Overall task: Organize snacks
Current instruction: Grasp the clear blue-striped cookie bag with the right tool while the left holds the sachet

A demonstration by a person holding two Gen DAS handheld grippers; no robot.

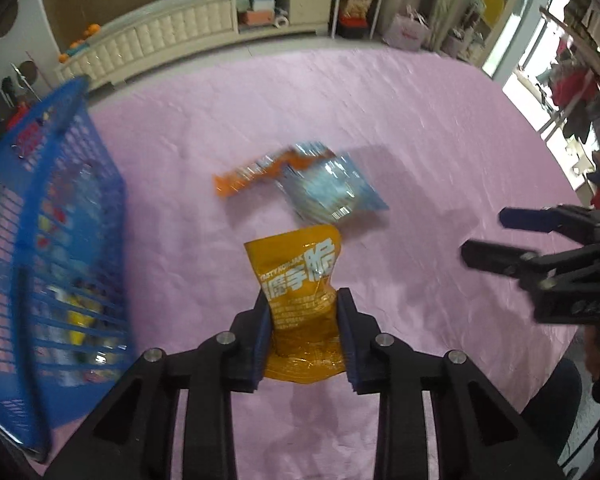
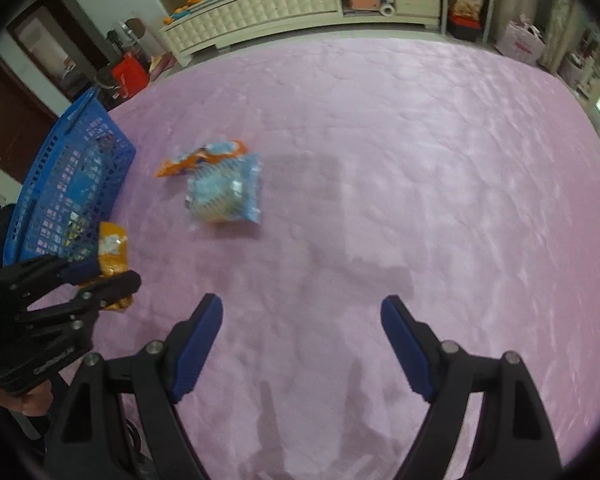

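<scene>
My left gripper [image 1: 303, 304] is shut on a yellow-orange snack pouch [image 1: 300, 276], held above the pink cloth [image 1: 420, 140]; the same left gripper [image 2: 112, 276] and yellow-orange snack pouch [image 2: 114, 248] show at the left of the right wrist view. Beyond it lie a light blue snack packet [image 1: 332, 188] and an orange packet [image 1: 252, 174], partly overlapping; the right wrist view has the light blue snack packet [image 2: 226, 192] and orange packet [image 2: 192, 158] too. A blue plastic basket [image 1: 56, 216] with several snacks stands at the left. My right gripper [image 2: 302, 312] is open over bare cloth, nothing between its fingers, and shows as the right gripper [image 1: 488, 236] at the right edge.
The blue basket [image 2: 76, 176] sits near the cloth's left edge. A cream cabinet [image 1: 180, 32] and shelves run along the far wall beyond the pink surface. A pink bag [image 1: 408, 32] stands at the back right. A hand [image 2: 28, 400] holds the left gripper's handle.
</scene>
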